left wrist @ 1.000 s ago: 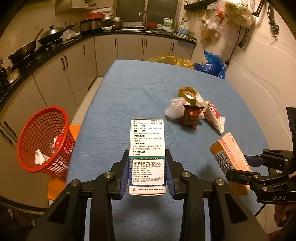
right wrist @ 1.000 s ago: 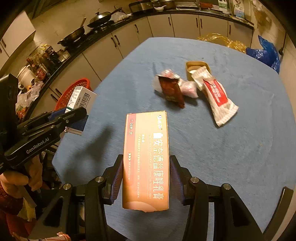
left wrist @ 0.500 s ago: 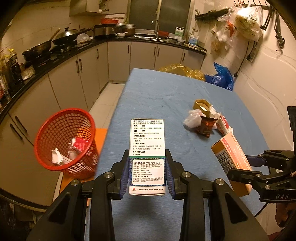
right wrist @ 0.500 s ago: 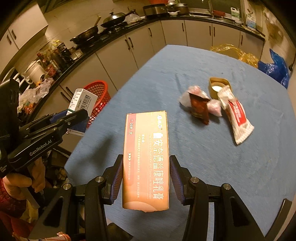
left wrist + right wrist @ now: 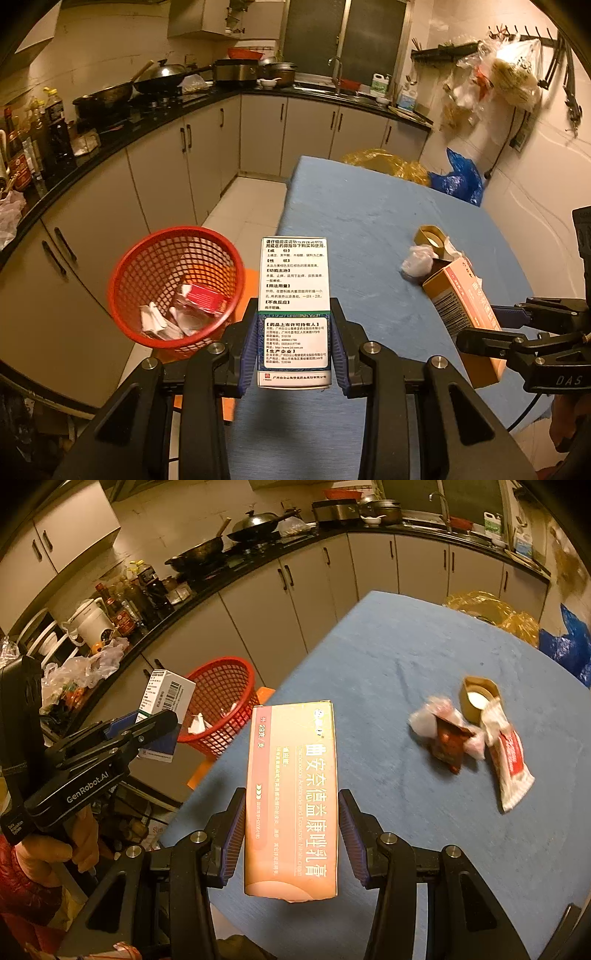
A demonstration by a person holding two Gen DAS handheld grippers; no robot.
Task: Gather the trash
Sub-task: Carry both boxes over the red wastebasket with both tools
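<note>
Red basket (image 5: 177, 288) nearer than before

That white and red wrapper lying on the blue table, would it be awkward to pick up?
Probably a little. The white and red wrapper lies flat and crinkled on the blue table, so it likely flops and folds when pinched. It looks empty, hence light. Its glossy film may be slippery, and it touches the brown wrapper, which might drag along.

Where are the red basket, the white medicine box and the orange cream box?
red basket (image 5: 122, 273), left wrist view, near rim.
white medicine box (image 5: 295, 295), left wrist view, printed face.
orange cream box (image 5: 295, 794), right wrist view, front face.
</note>
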